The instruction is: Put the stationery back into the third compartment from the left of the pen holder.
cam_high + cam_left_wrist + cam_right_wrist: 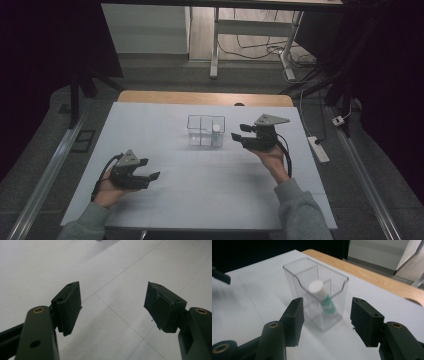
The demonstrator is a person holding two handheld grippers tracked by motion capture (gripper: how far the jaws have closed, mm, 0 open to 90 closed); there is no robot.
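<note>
A clear plastic box (205, 131) with compartments stands on the far middle of the white table. A white-capped tube with a green label (216, 131) leans in its right compartment. My right gripper (240, 133) hovers just right of the box and points at it. In the right gripper view the box (294, 272) and the tube (323, 297) lie just beyond the open right gripper (328, 315), whose pads touch nothing. My left gripper (151, 168) is near the front left, well away from the box. The left gripper (113, 307) stands open over the bare tabletop.
The white table cover (200, 195) ends at a wooden far edge (200, 97). A power strip (318, 149) lies on the floor to the right, and metal rails run along both sides. A jaw of the left gripper (220, 276) shows at the left in the right gripper view.
</note>
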